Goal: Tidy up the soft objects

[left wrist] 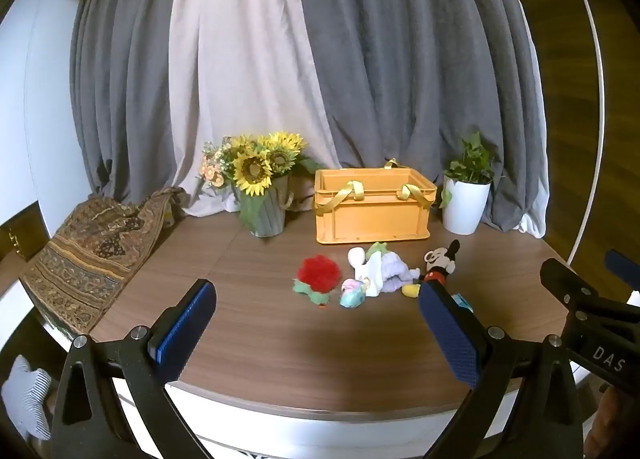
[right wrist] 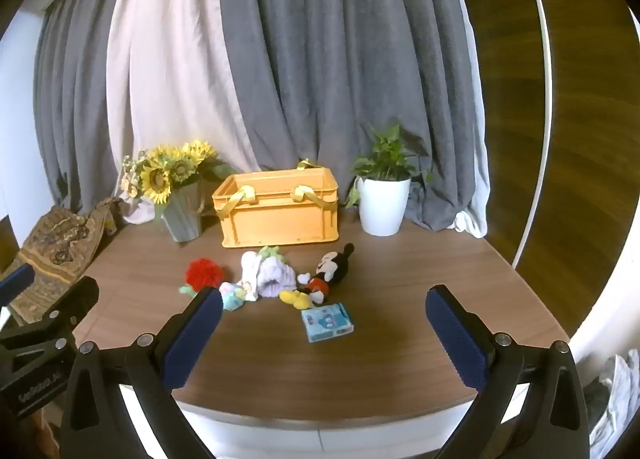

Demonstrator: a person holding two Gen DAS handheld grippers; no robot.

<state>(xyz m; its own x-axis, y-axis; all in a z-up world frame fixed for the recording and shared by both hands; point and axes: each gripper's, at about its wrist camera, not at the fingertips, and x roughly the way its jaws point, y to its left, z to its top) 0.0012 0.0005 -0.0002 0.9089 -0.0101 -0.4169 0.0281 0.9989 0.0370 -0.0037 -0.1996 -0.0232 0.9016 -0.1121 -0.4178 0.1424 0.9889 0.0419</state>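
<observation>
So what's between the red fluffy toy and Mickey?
A purple and white soft-toy heap lies between the red pompom and Mickey, clearest in the right wrist view.

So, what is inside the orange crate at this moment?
The orange crate shows only its upper inner walls and yellow ribbon handles; no toy rises above the rim. Its front wall hides the floor, so the bottom cannot be checked.

Left view: my camera sits back at the table (left wrist: 280,347) edge, facing the curtain (left wrist: 360,79).
Right view: same, further right.
Shared: crate (left wrist: 372,207), toys (left wrist: 376,273).
</observation>
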